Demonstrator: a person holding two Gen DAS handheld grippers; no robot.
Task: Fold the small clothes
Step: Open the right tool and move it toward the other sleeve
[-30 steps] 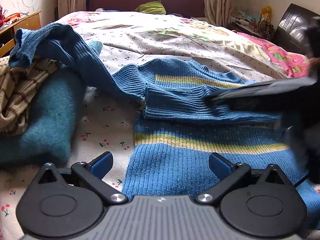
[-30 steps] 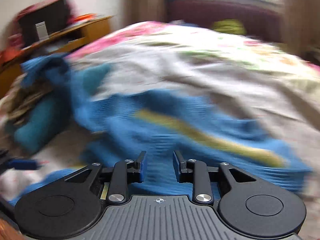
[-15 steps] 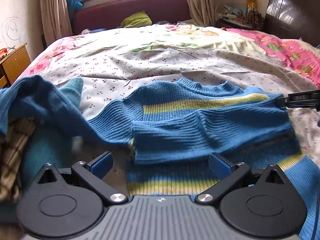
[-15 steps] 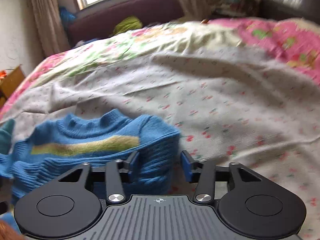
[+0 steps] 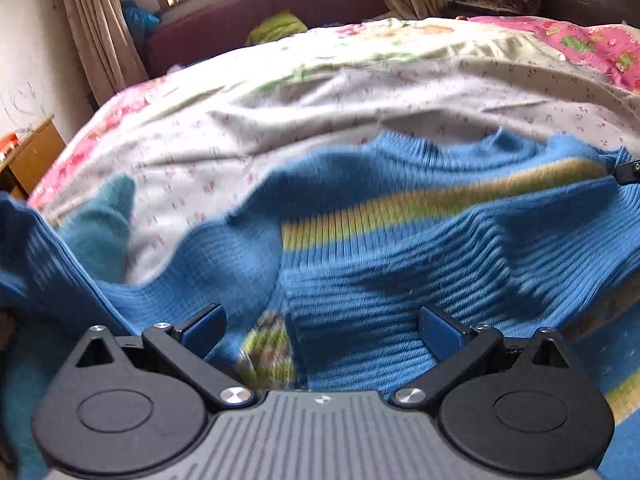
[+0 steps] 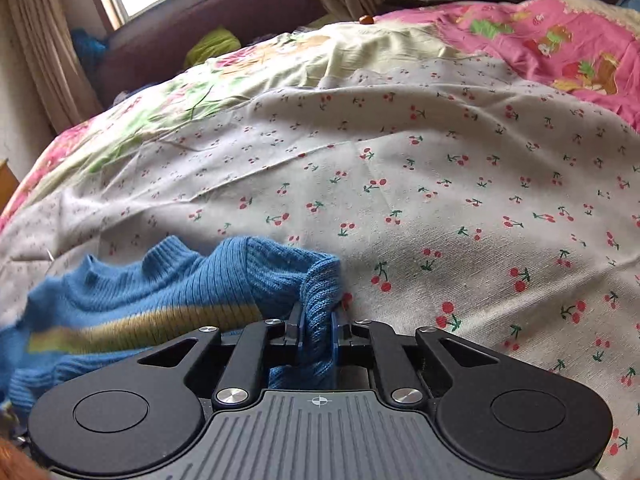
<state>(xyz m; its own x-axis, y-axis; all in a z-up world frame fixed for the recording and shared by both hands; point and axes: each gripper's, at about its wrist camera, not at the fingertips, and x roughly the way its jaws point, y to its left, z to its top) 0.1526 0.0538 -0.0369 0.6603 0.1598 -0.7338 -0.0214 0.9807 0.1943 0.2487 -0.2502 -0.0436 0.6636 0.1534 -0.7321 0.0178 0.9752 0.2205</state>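
A blue ribbed sweater (image 5: 400, 256) with a yellow-green stripe lies on the cherry-print bedsheet (image 5: 328, 120), its upper part folded over the body. My left gripper (image 5: 320, 328) is open and hangs just above the sweater's middle, holding nothing. My right gripper (image 6: 316, 332) is shut on the sweater's right shoulder edge (image 6: 316, 280), where the knit bunches up between the fingers. The tip of the right gripper shows at the far right of the left wrist view (image 5: 630, 170). The sweater's left sleeve (image 5: 44, 264) runs up to the left.
A teal fuzzy garment (image 5: 104, 224) lies left of the sweater. A pink quilt (image 6: 540, 40) covers the bed's far right. A maroon headboard (image 5: 260, 20) and curtains stand behind. A wooden nightstand (image 5: 28, 156) is at the left.
My right gripper swung to the sweater's right shoulder and closed on it. My left gripper stayed open and moved closer over the sweater's middle.
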